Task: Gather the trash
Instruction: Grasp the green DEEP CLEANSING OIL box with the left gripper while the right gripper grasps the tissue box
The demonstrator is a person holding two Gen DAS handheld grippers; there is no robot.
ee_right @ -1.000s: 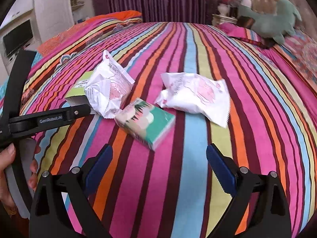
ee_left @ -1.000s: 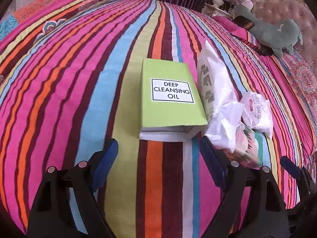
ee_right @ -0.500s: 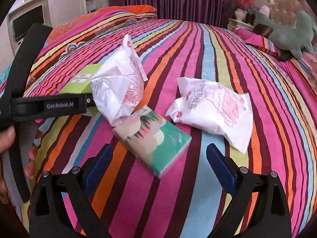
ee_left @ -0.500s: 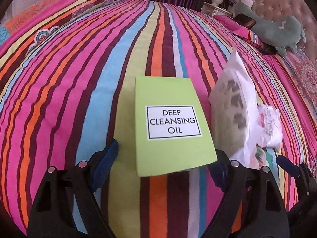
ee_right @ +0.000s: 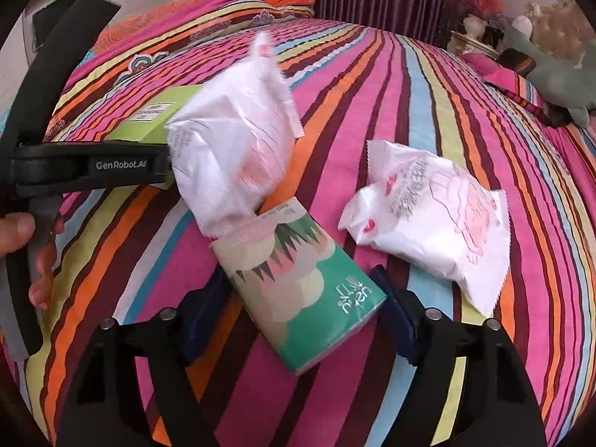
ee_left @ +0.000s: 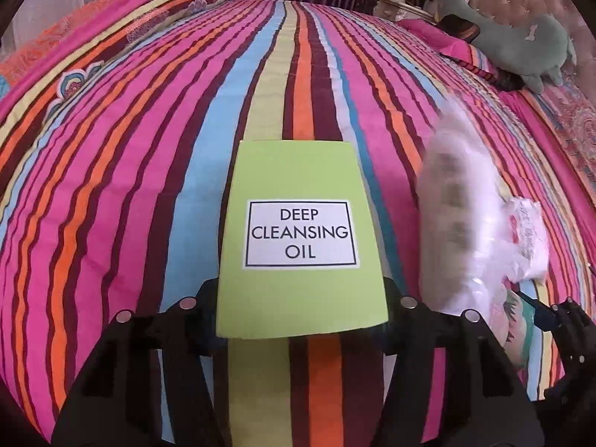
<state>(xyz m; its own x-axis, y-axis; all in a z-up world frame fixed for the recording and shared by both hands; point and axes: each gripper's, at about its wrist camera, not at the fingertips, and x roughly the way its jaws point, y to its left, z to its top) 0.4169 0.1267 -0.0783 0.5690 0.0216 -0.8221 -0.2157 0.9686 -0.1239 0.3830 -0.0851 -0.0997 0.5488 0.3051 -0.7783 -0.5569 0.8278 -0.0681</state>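
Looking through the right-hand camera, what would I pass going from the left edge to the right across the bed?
The other gripper held in a hand → green box → upright white wrapper → teal tissue pack → flat white wrapper → green plush toy.

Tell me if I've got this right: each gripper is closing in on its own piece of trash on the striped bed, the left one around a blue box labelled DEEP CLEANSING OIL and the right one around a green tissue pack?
Nearly. The box labelled DEEP CLEANSING OIL is lime green, not blue, as the left wrist view shows. The rest holds: the left gripper straddles it, and the right gripper straddles the green tissue pack.
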